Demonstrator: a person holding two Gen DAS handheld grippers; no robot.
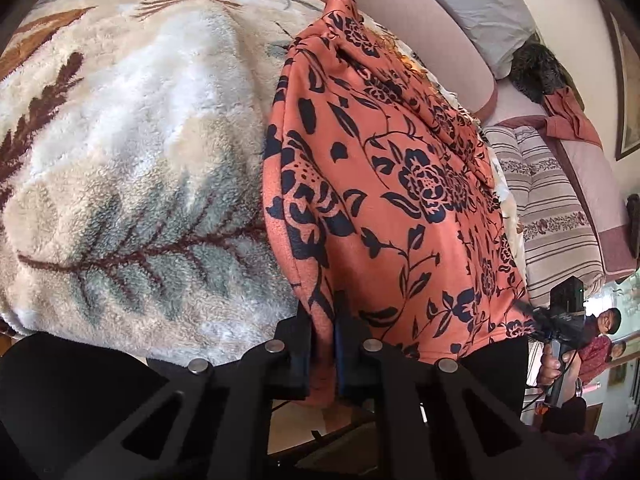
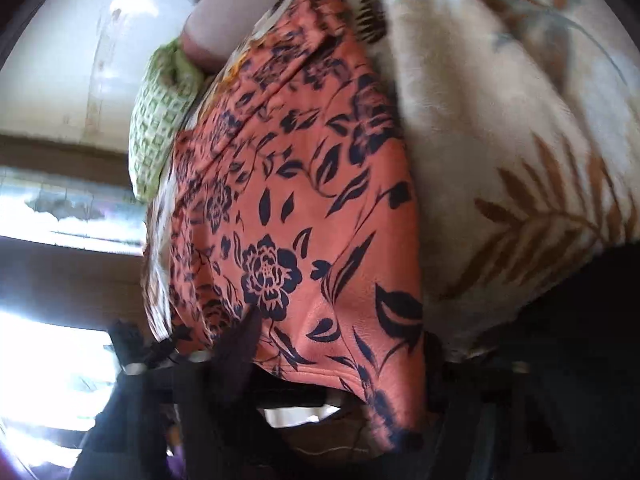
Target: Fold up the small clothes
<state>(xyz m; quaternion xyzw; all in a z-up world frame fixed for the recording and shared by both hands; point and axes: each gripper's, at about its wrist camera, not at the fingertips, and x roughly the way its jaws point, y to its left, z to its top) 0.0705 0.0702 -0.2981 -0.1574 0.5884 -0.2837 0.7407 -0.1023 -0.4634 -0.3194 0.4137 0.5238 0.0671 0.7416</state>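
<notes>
An orange cloth with a dark blue flower print [image 1: 400, 184] lies spread over a fleece blanket [image 1: 132, 160] on a bed. My left gripper [image 1: 323, 328] is shut on the cloth's near left edge, with a fold pinched between its black fingers [image 1: 300, 340]. At the cloth's near right corner a hand holds my right gripper [image 1: 560, 312]. In the blurred right wrist view, the right gripper [image 2: 340, 350] has its fingers [image 2: 244, 340] apart. The orange cloth [image 2: 304, 200] has its hem lying loose between them, and one corner droops below.
A pink bolster [image 1: 432, 52], a grey pillow [image 1: 476, 4] and a striped cushion [image 1: 548, 208] lie along the bed's right side. A green checked cushion [image 2: 160, 120] sits at the far end. Two people [image 1: 604, 340] stand in the background at the right.
</notes>
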